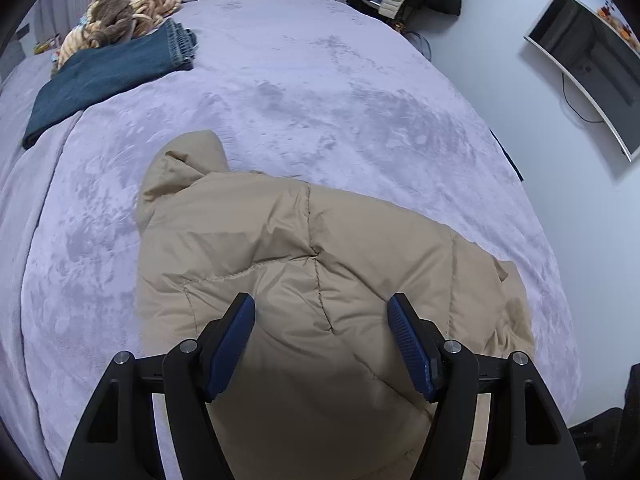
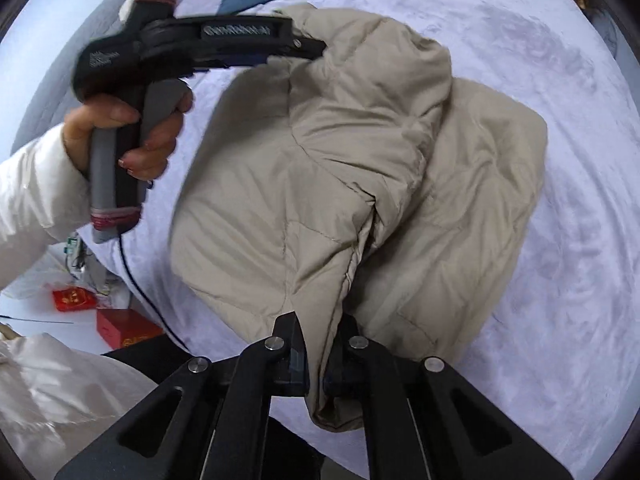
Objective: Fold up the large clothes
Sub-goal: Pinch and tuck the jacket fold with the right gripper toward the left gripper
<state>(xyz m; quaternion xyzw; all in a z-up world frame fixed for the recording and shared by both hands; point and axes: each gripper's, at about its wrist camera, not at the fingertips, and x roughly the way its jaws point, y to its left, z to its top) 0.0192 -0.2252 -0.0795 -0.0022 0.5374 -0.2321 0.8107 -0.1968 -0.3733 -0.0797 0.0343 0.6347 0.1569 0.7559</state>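
Puffy quilted beige jacket, plush bedspread

The left claw points steeply downward with its two blue-padded fingers spread wide apart, nothing pressed between them; in the right wrist view the same claw sits toward ten o'clock, seen side-on, tips pointing to three o'clock; the left hand wraps its grey grip, fingers curled round the front, thumb over the top; a white sleeve runs off toward eight o'clock; the right claw at six o'clock is clamped tight, its black fingers pinching a fold of the beige jacket.
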